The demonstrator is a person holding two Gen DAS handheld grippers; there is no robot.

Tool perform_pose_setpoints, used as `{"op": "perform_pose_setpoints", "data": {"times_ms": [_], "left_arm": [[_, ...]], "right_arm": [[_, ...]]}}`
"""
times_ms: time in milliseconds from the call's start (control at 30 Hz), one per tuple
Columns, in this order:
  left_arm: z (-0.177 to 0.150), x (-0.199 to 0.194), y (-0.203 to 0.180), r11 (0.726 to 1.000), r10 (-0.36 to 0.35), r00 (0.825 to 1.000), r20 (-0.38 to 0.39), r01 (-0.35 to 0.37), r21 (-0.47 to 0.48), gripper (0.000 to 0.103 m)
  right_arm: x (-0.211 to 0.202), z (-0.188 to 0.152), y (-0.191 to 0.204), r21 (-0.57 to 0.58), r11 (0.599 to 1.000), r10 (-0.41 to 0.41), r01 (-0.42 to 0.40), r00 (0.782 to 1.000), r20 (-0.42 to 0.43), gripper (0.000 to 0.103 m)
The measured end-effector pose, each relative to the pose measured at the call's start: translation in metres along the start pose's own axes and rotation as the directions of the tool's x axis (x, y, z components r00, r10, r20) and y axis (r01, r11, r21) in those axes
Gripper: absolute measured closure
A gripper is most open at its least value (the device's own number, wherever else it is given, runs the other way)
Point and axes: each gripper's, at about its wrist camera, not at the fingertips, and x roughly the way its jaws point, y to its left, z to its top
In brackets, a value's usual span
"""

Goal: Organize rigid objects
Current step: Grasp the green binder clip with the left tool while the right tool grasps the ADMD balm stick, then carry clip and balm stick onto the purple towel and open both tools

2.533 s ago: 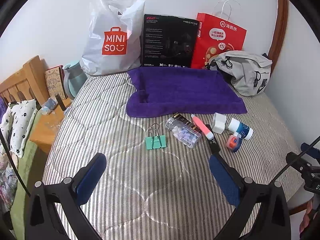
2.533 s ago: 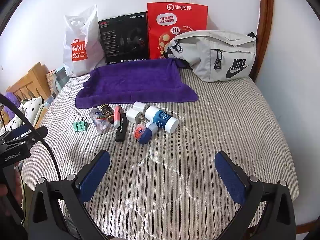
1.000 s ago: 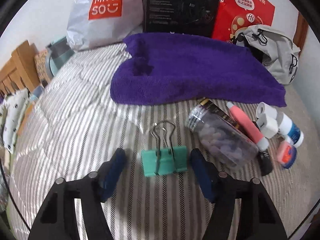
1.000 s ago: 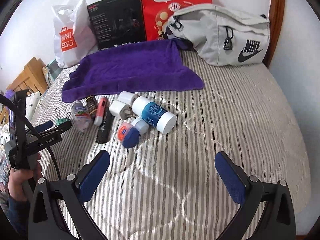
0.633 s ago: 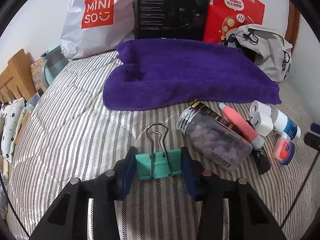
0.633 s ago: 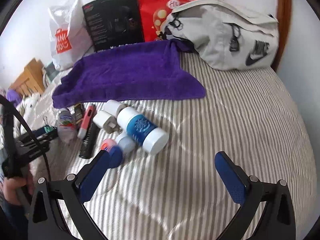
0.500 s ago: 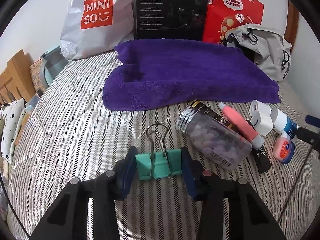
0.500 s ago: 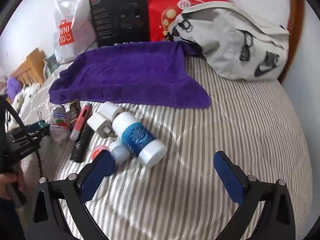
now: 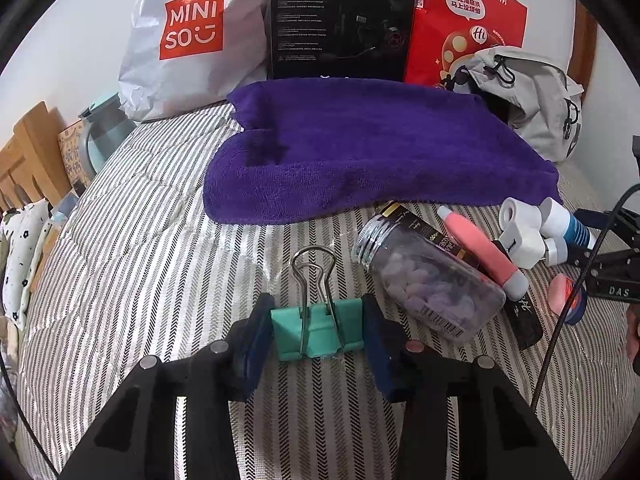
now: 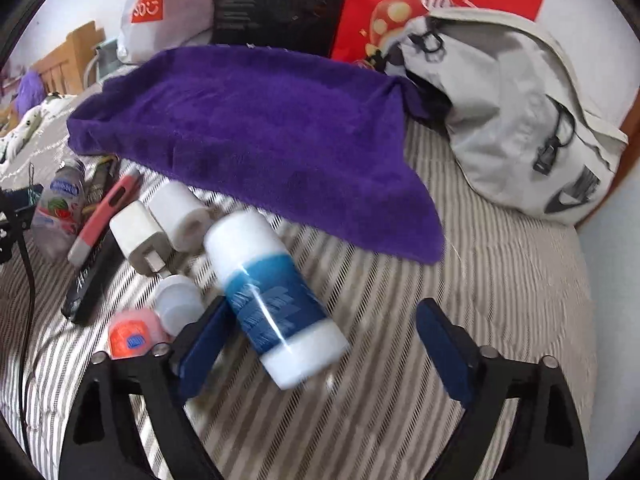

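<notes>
My left gripper (image 9: 318, 336) is shut on a green binder clip (image 9: 316, 332) that lies on the striped bed; both blue pads press its sides. A clear jar of purple pellets (image 9: 428, 284) lies just right of it, beside a pink pen (image 9: 480, 250). My right gripper (image 10: 320, 344) is open. A white bottle with a blue label (image 10: 272, 300) lies between its fingers, against the left finger (image 10: 200, 344). A white charger plug (image 10: 140, 240), a white roll (image 10: 180, 210) and a small red-lidded tub (image 10: 134, 334) lie to its left.
A purple towel (image 9: 360, 152) is spread behind the objects. A Miniso bag (image 9: 188, 36), a black box (image 9: 340, 20), a red paper bag (image 9: 464, 20) and a grey Nike bag (image 10: 516, 120) stand along the wall. A wooden nightstand (image 9: 28, 168) is at the left.
My left gripper has come down and closed on the green binder clip. My right gripper has moved forward and low, so the blue-labelled bottle now lies between its open fingers.
</notes>
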Motion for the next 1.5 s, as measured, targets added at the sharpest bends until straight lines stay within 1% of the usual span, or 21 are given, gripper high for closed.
{"op": "perform_pose_setpoints", "data": {"times_ms": [33, 67, 100, 167, 233, 267, 300, 367, 433, 567, 767, 933, 967, 1100, 1267, 1400, 1500], "left_arm": [[0.000, 0.000, 0.000, 1.000, 0.000, 1.000, 0.000, 0.000, 0.000, 0.061], [0.000, 0.000, 0.000, 1.000, 0.000, 1.000, 0.001, 0.000, 0.000, 0.061], [0.000, 0.000, 0.000, 1.000, 0.000, 1.000, 0.001, 0.000, 0.000, 0.061], [0.001, 0.000, 0.000, 1.000, 0.000, 1.000, 0.002, 0.000, 0.000, 0.061], [0.001, 0.000, 0.000, 1.000, 0.000, 1.000, 0.002, 0.000, 0.000, 0.061], [0.001, 0.000, 0.000, 1.000, -0.001, 1.000, 0.002, 0.001, 0.001, 0.061], [0.000, 0.000, 0.000, 1.000, -0.002, 1.000, 0.002, 0.002, 0.001, 0.061], [0.001, 0.000, 0.000, 1.000, -0.006, 1.000, 0.003, 0.006, -0.002, 0.061], [0.001, 0.001, 0.000, 1.000, -0.007, 1.000, 0.003, 0.007, -0.002, 0.061], [0.001, 0.000, 0.001, 1.000, -0.014, 1.000, 0.003, 0.014, -0.008, 0.062], [0.001, -0.009, 0.011, 0.999, -0.020, 1.000, 0.008, 0.020, -0.026, 0.062], [0.012, -0.022, 0.019, 0.999, -0.017, 1.000, 0.026, 0.018, -0.040, 0.062], [0.014, -0.025, 0.019, 0.999, -0.013, 0.999, 0.030, 0.014, -0.039, 0.062], [0.031, -0.036, 0.022, 0.999, -0.009, 0.999, 0.053, 0.011, -0.042, 0.062], [0.057, -0.043, 0.022, 1.000, 0.000, 0.997, 0.079, 0.002, -0.028, 0.062], [0.084, -0.038, 0.022, 1.000, -0.007, 0.996, 0.087, 0.009, -0.027, 0.062], [0.103, -0.031, 0.021, 1.000, -0.005, 0.996, 0.090, 0.007, -0.026, 0.062]], "right_arm": [[0.000, 0.000, 0.001, -0.001, 1.000, 0.012, -0.012, 1.000, 0.003, 0.021], [0.001, 0.001, 0.001, 0.000, 1.000, 0.031, -0.031, 0.999, 0.005, 0.028], [0.000, 0.001, 0.002, 0.000, 0.999, 0.047, -0.047, 0.999, 0.002, 0.032], [0.000, 0.003, 0.003, -0.002, 0.997, 0.077, -0.077, 0.997, -0.005, 0.047], [0.000, 0.004, 0.005, -0.003, 0.997, 0.082, -0.082, 0.997, -0.011, 0.049], [-0.001, 0.004, 0.006, -0.003, 0.996, 0.087, -0.087, 0.996, -0.012, 0.053], [-0.001, 0.004, 0.006, -0.002, 0.995, 0.096, -0.096, 0.995, -0.015, 0.062], [-0.004, 0.003, 0.005, 0.033, 0.990, 0.136, -0.135, 0.990, -0.031, 0.067], [-0.006, 0.001, 0.004, 0.052, 0.984, 0.174, -0.172, 0.984, -0.033, 0.067], [-0.007, -0.004, 0.003, 0.075, 0.982, 0.177, -0.175, 0.984, -0.022, 0.067], [-0.021, -0.007, -0.001, 0.103, 0.980, 0.175, -0.173, 0.985, -0.013, 0.067], [-0.032, -0.007, -0.006, 0.112, 0.977, 0.181, -0.179, 0.983, -0.009, 0.067], [-0.037, -0.006, -0.007, 0.119, 0.977, 0.177, -0.176, 0.984, 0.007, 0.067], [-0.042, 0.001, -0.006, 0.116, 0.975, 0.191, -0.192, 0.981, 0.023, 0.067], [-0.049, 0.019, -0.006, 0.108, 0.967, 0.226, -0.229, 0.973, 0.044, 0.067], [-0.052, 0.039, -0.005, 0.105, 0.961, 0.249, -0.255, 0.966, 0.066, 0.067], [-0.047, 0.057, -0.005, 0.104, 0.956, 0.268, -0.274, 0.961, 0.070, 0.067]]}}
